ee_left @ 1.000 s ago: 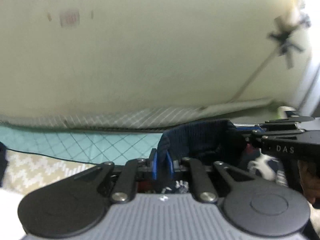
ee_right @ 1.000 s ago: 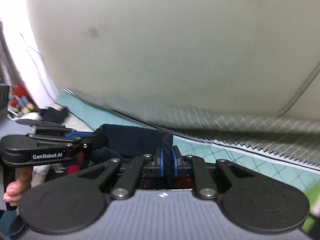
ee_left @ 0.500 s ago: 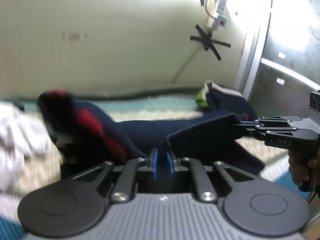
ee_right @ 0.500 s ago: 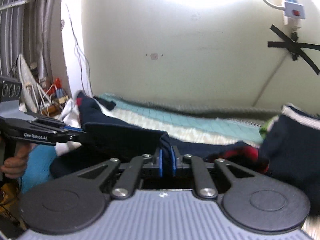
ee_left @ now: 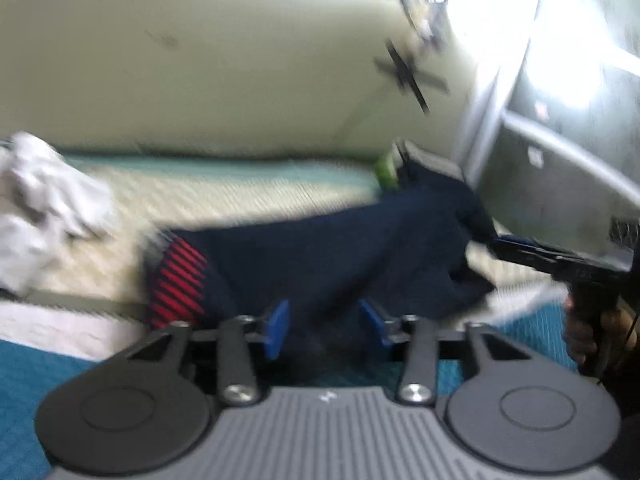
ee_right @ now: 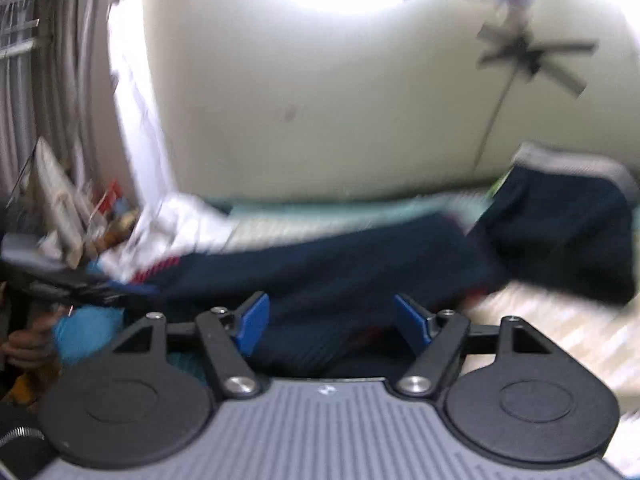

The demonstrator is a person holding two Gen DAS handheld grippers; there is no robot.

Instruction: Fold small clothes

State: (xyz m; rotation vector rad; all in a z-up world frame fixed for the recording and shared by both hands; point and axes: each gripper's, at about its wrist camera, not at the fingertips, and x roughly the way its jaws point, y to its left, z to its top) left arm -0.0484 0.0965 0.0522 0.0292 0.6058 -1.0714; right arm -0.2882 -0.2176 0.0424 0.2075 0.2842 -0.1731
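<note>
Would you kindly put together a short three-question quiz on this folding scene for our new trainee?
1. True or false: the left gripper is clamped shut on the navy garment.
2. What colour are the stripes on that garment's cuff? A) green B) red C) yellow
3. Fill in: a crumpled ____ cloth lies left of the garment in the left wrist view.

Key: 1 false, its jaws are opening over the fabric, like the right gripper; 2 B; 3 white.

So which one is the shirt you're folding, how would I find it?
Look at the bed along the pale wall. The navy garment lies stretched flat across it, just ahead of both grippers. Unlike the white heap beside it, it has a red-striped patch at one end.
</note>
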